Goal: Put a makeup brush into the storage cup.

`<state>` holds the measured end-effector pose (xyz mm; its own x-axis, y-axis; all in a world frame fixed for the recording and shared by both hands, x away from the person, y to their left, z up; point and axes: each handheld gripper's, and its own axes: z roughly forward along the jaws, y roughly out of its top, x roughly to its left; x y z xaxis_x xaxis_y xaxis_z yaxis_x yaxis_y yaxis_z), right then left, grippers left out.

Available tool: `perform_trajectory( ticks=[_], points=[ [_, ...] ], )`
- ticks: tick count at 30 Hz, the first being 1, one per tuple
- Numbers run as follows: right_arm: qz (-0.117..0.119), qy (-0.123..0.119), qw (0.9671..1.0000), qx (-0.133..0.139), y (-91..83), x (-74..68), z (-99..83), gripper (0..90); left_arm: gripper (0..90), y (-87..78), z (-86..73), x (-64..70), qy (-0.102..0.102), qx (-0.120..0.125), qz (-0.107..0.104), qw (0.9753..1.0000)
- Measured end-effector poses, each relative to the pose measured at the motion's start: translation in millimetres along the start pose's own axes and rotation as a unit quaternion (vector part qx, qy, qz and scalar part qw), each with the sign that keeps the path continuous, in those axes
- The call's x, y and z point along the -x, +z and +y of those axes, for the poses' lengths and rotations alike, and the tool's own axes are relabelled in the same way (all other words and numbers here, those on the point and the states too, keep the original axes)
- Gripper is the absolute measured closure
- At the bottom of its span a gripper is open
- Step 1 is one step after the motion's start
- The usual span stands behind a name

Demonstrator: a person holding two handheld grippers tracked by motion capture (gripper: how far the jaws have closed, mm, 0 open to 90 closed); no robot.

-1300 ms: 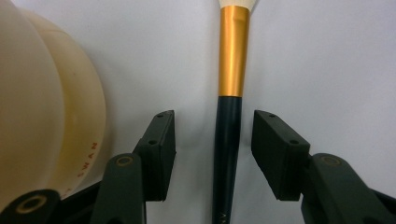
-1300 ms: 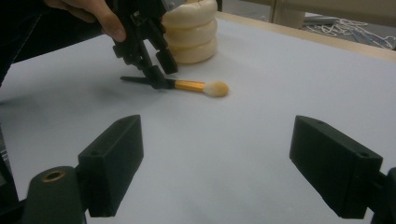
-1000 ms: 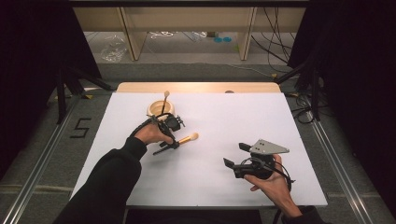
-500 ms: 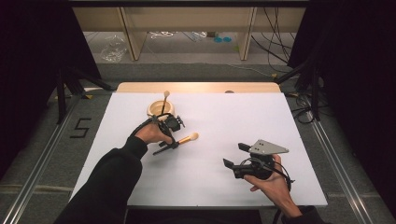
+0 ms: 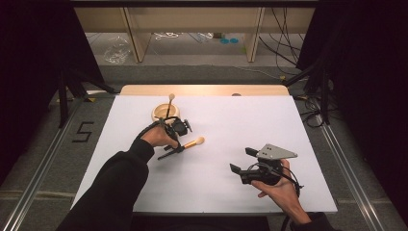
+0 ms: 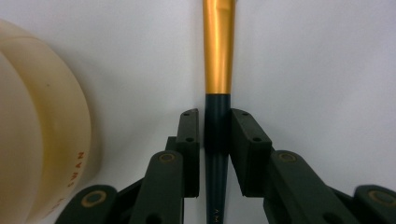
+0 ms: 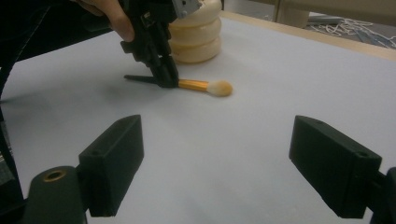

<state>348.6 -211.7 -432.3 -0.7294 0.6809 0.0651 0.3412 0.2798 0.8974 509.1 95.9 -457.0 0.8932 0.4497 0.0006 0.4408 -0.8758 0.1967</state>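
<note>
At the near edge of the white-topped table (image 5: 308,125), a person's right hand (image 5: 279,190) holds the right gripper (image 5: 240,161) just above the surface at about five o'clock from the table's centre, its two black jaws spread wide with nothing between them and a grey three-cornered plate on top. Seen from that gripper's own camera, the open jaws frame bare white tabletop, with the work going on beyond them toward eleven o'clock. There, left of centre, the person's left hand (image 5: 156,137), reaching out of a dark sleeve (image 5: 115,187), presses the left gripper (image 6: 214,135) down on a slim makeup brush with a dark handle, a gold metal ferrule and a pale, fluffy tip (image 5: 190,143). The jaws stand nearly closed, one on each side of the dark handle just behind the gold ferrule; the left gripper view shows a thin gap on one side, so whether they fully clamp it cannot be told. The brush lies flat on the table, its tip pointing toward two o'clock in the high view. Just beyond the left hand, at twelve o'clock from it, sits a round, cream-coloured ribbed holder (image 5: 165,113) with a second, light-handled brush (image 5: 169,103) standing upright in it. Behind the white top runs a strip of bare light wood (image 5: 202,90).
</note>
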Motion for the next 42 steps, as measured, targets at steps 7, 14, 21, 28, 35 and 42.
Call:
perform_trajectory(
  ticks=[7,14,21,28,35,42],
  points=[
    [-0.001,-0.005,1.0,0.001,0.7,0.4,-0.2,18.7,74.3,0.2,1.1,-0.4,0.004,-0.004,-0.001,1.0],
    [0.001,-0.004,1.0,-0.001,1.0,0.2,-0.3,18.7,74.9,0.5,2.9,-0.5,0.007,-0.009,-0.003,0.9999],
    [0.003,-0.003,1.0,0.001,1.3,0.1,-0.6,18.7,77.2,0.6,7.7,2.1,0.02,-0.025,0.002,0.9995],
    [0.003,-0.003,1.0,0.0,1.5,0.1,-0.6,18.8,78.1,0.5,8.4,2.9,0.031,-0.027,0.004,0.9991],
    [0.004,-0.003,1.0,0.0,1.7,0.2,-0.6,18.8,78.3,0.3,8.7,5.8,0.043,-0.028,0.012,0.9986],
    [0.004,-0.003,1.0,0.0,1.5,0.4,-0.7,18.8,78.3,-1.3,6.7,5.5,0.045,-0.016,0.019,0.9987]
  ],
)
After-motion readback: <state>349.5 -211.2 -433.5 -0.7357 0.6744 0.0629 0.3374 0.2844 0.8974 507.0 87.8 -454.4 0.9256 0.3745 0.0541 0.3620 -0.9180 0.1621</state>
